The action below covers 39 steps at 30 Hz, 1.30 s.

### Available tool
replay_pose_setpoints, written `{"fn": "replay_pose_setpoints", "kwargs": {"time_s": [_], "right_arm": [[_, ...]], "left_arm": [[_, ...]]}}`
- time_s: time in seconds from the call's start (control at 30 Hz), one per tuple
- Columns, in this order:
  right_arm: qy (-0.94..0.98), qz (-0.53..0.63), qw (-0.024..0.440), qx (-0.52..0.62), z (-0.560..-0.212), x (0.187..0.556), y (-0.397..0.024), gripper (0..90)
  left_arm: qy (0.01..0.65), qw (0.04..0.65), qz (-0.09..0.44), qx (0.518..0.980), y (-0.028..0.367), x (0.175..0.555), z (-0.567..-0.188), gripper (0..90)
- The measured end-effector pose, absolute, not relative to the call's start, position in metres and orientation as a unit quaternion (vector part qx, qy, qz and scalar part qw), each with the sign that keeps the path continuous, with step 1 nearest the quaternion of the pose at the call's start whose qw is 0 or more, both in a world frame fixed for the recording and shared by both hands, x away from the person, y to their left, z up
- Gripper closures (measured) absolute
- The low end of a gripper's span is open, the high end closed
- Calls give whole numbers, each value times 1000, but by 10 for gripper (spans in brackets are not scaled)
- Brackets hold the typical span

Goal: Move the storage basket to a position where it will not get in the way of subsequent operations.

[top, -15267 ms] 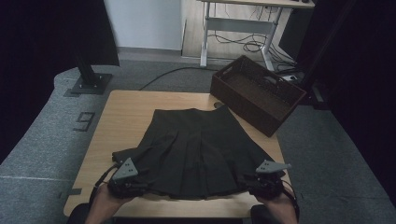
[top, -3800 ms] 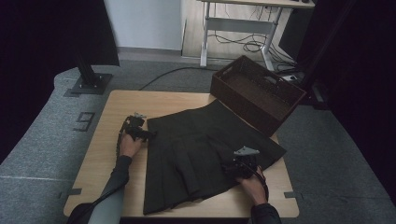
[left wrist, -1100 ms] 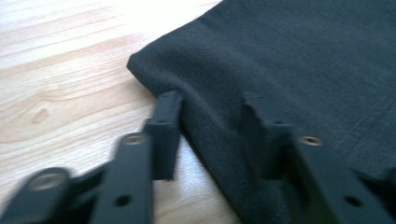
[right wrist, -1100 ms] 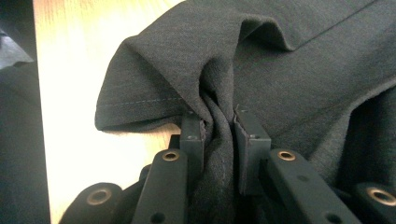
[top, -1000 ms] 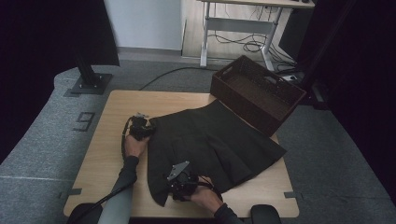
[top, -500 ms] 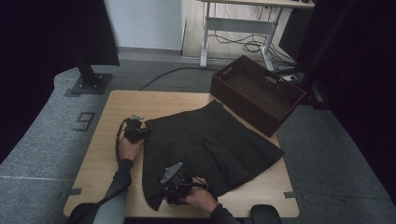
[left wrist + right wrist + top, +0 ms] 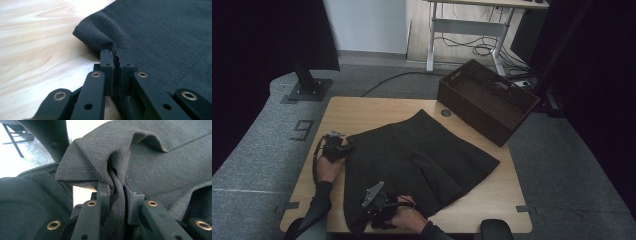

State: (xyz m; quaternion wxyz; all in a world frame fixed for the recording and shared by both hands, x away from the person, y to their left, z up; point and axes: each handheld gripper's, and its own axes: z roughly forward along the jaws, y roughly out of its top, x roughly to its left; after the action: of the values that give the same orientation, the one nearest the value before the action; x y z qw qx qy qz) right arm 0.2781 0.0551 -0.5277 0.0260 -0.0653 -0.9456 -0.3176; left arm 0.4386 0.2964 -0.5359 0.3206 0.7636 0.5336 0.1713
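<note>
Pale wooden tabletop (image 7: 362, 112) carries a dark pleated fabric skirt (image 7: 422, 160), clamped by left tool (image 7: 334, 148) centre-left and right tool (image 7: 379, 204) lower-centre, its length running diagonally toward upper right.

Dark grey skirt (image 7: 417, 157): woven fabric with stitched seams and hem, spread mostly flat and set diagonally across the wooden tabletop. Its left corner is pinched into a small raised fold. Its near edge, at the table's front, is bunched into thick upright folds.

Dark skirt (image 7: 160, 165) bunched in claw (image 7: 117, 187)
</note>
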Motion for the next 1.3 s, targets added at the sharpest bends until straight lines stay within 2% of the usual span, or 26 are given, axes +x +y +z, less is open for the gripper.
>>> {"fn": "replay_pose_setpoints", "kwargs": {"time_s": [0.17, 0.33, 0.53, 0.8, 1.07, 1.3], "right_arm": [[-945, -320, 33, -53, -528, 273, 70, 765], [-942, -334, 11, -39, -515, 268, 67, 783], [-926, -373, -19, -46, -480, 270, 42, 784], [-911, -401, -66, -74, -450, 276, -6, 786], [-887, -434, -82, -133, -438, 294, -65, 787], [-864, -458, -115, -174, -420, 303, -111, 788]], "left_arm": [[546, 323, 174, 753, 312, 429, -536, 846], [547, 330, 186, 747, 310, 426, -532, 854], [526, 367, 197, 742, 296, 433, -493, 855], [468, 380, 219, 767, 238, 460, -441, 855], [428, 378, 223, 790, 171, 491, -423, 855], [400, 374, 227, 806, 126, 514, -405, 855]]}}
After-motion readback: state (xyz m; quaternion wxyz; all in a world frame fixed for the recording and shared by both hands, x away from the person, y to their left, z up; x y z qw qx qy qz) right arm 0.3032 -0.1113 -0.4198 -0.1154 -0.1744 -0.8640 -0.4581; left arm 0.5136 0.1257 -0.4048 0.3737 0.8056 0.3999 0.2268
